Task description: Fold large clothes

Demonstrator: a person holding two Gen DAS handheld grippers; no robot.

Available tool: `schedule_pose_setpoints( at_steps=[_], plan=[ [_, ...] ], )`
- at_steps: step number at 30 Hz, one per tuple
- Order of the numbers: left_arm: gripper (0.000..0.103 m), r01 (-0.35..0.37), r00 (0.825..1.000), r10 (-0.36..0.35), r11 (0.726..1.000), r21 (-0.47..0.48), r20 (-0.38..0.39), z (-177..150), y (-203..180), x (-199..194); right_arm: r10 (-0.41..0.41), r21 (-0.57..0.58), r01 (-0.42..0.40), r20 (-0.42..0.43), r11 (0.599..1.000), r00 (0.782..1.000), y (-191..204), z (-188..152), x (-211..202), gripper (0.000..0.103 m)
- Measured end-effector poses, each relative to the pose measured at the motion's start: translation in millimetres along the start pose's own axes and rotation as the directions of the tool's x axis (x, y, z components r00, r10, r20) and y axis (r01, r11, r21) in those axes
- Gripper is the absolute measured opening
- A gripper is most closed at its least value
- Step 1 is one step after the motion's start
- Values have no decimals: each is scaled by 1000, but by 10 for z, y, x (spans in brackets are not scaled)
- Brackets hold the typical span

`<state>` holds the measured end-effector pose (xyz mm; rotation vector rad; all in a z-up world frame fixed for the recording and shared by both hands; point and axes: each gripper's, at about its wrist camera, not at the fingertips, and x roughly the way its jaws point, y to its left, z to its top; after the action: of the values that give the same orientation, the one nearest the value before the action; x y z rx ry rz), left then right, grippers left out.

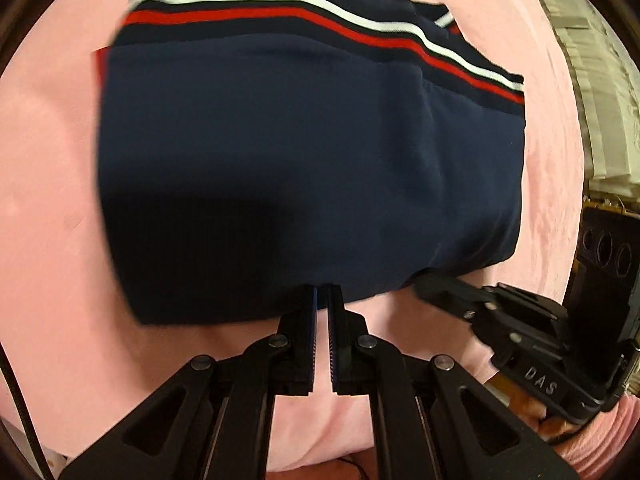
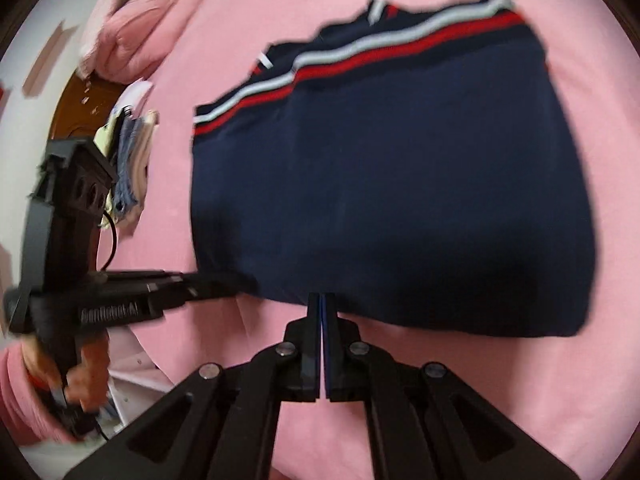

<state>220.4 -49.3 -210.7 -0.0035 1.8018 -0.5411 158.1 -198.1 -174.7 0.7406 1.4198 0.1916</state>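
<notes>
Navy garment [image 1: 280, 168] with red-white striped band lies folded into compact rectangle on pink bedsheet [image 1: 52, 200], stripes at far edge, likely so next fold starts from near hem. Left gripper [image 1: 322, 292] and right gripper [image 2: 322, 300] both closed at near hem; whether cloth is pinched, cannot tell.

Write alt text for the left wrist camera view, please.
A folded navy garment with red and white stripes lies on a pink sheet. The left gripper, shut, meets its near edge; the right gripper reaches that edge from the right.
</notes>
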Motion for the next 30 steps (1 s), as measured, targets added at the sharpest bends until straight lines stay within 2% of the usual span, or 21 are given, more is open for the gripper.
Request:
schedule_pose_setpoints(
  at_steps=[5,11,15,17,22,24,27,28,30],
  plan=[
    [2,89,995,-87,995,-45,43,268,-61,8,13,17,-14,20,1000,1000,-32,217,-4,0],
    [2,71,992,-66,997,-44,110,666,-130,-133,-7,-39,9,33,999,999,-28,576,-70,0],
    [2,80,986,-64,992,-99,155,841,-60,-197,-44,-77,49,63,996,997,22,836,-54,0],
    [2,77,987,-59,990,-120,150,926,-39,-165,-42,-63,47,77,997,996,28,933,-20,0],
    [2,-21,988,34,996,-87,152,824,-48,-174,-61,-98,66,46,993,997,-6,974,2,0],
    [2,-10,986,28,994,-108,164,769,79,-240,-106,-105,114,73,988,992,-113,975,-119,0],
    [2,-44,980,69,990,-137,186,709,280,-325,-149,-40,155,124,987,981,-457,972,-372,0],
    [2,-39,979,67,988,-149,191,696,349,-341,-168,-18,172,145,985,975,-582,962,-476,0],
    [1,23,979,14,984,-176,203,661,508,-377,-197,16,197,159,980,967,-763,964,-606,0]
  ],
)
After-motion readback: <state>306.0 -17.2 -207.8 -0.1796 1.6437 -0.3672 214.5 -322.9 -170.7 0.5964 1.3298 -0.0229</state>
